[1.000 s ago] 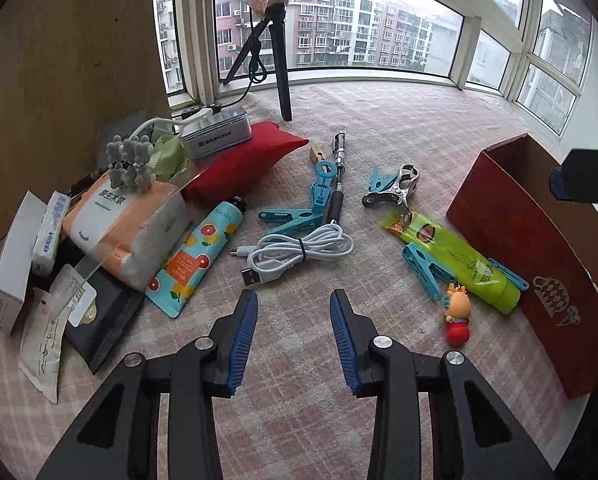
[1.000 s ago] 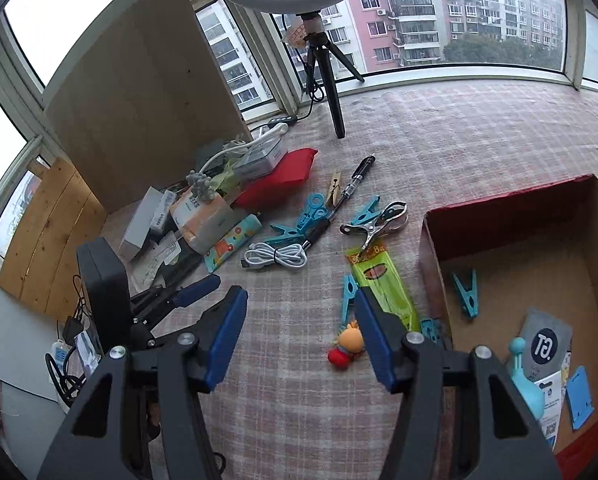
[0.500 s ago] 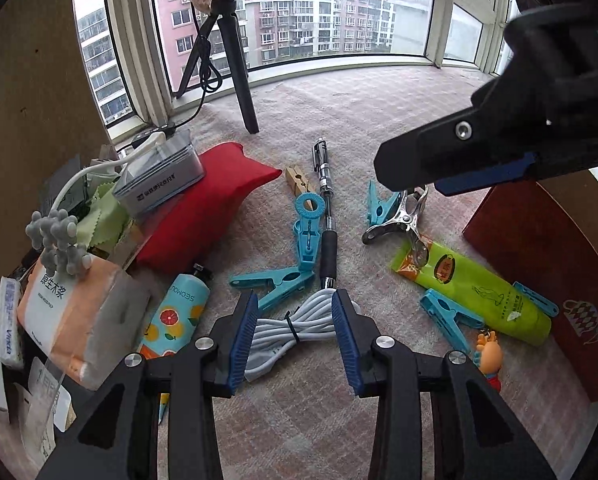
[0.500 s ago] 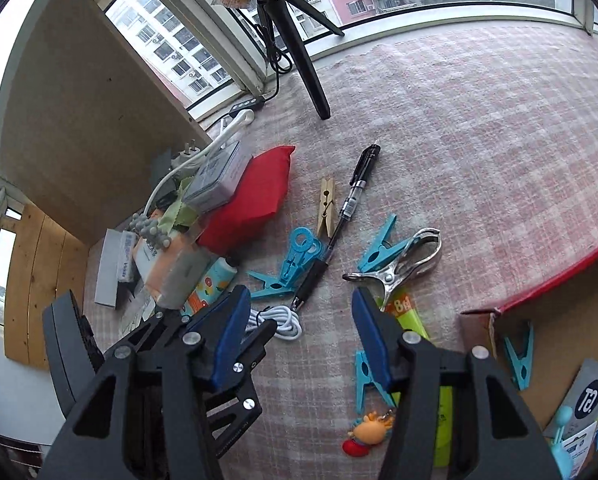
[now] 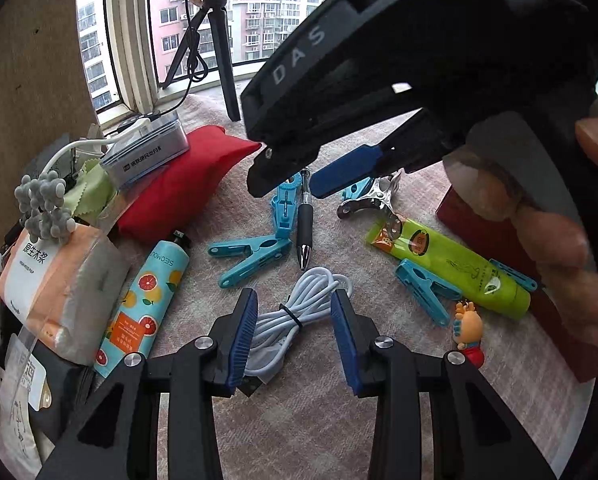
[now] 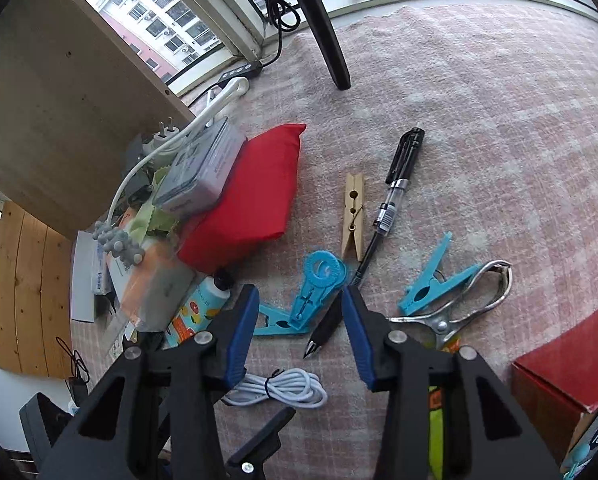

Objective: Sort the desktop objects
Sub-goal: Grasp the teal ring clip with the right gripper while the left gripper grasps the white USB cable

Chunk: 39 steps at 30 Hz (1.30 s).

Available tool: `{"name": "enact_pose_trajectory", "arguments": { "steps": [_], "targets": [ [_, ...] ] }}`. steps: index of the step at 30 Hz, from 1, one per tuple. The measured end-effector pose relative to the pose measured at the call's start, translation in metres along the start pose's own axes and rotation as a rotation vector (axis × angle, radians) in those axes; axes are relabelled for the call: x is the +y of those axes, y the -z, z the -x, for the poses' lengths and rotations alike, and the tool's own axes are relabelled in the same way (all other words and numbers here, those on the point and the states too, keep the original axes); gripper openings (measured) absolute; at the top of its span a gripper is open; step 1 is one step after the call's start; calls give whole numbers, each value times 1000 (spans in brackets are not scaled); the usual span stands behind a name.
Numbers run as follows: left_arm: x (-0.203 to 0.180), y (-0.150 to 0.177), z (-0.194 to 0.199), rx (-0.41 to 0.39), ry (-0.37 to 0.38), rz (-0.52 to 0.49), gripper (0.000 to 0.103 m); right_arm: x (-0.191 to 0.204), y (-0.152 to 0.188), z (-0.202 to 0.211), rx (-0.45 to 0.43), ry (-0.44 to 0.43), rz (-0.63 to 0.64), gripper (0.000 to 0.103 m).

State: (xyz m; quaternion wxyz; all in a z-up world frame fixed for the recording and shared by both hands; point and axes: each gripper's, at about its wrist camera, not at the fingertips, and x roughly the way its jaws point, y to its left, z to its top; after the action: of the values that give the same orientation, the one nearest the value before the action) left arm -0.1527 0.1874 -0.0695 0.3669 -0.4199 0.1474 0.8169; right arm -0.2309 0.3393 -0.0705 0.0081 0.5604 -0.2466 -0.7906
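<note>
My left gripper (image 5: 293, 336) is open, its pads either side of a coiled white cable (image 5: 295, 320) on the checked cloth. My right gripper (image 6: 297, 332) is open just above a large blue clothes peg (image 6: 307, 300) and a black pen (image 6: 379, 224). The right gripper also shows from the side in the left wrist view (image 5: 331, 176), held by a hand. Near it lie a wooden peg (image 6: 353, 216), a small blue peg (image 6: 435, 280), a metal clamp (image 6: 463, 304) and a green tube (image 5: 447, 256).
A red box (image 6: 571, 364) stands at the right. A red pouch (image 5: 179, 184), a grey tin (image 5: 147, 152), a tissue pack (image 5: 55, 280) and a fruit-print tube (image 5: 143, 308) crowd the left. A small toy figure (image 5: 469, 332) lies by the green tube. A tripod leg (image 6: 319, 24) stands behind.
Both grippers have moved forward and down. The left one has come over the white cable. The right one has closed in on the blue peg and pen and fills the left view.
</note>
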Motion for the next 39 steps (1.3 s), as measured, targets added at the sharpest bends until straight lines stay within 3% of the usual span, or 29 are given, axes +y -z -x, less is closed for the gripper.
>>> {"name": "enact_pose_trajectory", "arguments": {
  "steps": [6, 9, 13, 19, 21, 23, 25, 26, 28, 29, 32, 34, 35, 39],
  "targets": [
    [-10, 8, 4, 16, -15, -82, 37, 6, 0, -14, -12, 34, 43, 33],
    [-16, 9, 4, 29, -15, -122, 38, 4, 1, -18, -12, 41, 51, 19],
    [-23, 12, 7, 26, -16, -156, 36, -3, 2, -14, -18, 16, 40, 16],
    [-22, 15, 15, 20, -28, -138, 5, -10, 8, -1, -38, 6, 34, 15],
    [-21, 16, 19, 19, -16, -123, 0, -13, 11, 6, -45, -3, 30, 15],
    [-22, 18, 21, 19, -24, -126, 0, -16, 14, 13, -53, -13, 26, 15],
    [-27, 17, 20, 24, -44, -144, 8, -17, 16, 19, -61, -12, 27, 15],
    [-29, 17, 18, 36, -45, -151, 15, -17, 17, 22, -65, -3, 32, 15],
    [-37, 15, 13, 53, -49, -173, 45, -18, 19, 26, -68, -8, 32, 15],
    [-42, 17, 11, 56, -75, -197, 46, -18, 20, 27, -68, -15, 31, 15],
    [-57, 22, 4, 50, -164, -268, 41, -17, 25, 34, -77, -11, 45, 15],
    [-55, 22, 9, 43, -162, -245, 22, -18, 27, 39, -82, -14, 47, 15],
    [-55, 22, 12, 39, -161, -234, 19, -19, 28, 41, -85, -15, 48, 15],
    [-52, 22, 23, 25, -158, -190, 17, -20, 35, 55, -99, -30, 49, 15]
  ]
}}
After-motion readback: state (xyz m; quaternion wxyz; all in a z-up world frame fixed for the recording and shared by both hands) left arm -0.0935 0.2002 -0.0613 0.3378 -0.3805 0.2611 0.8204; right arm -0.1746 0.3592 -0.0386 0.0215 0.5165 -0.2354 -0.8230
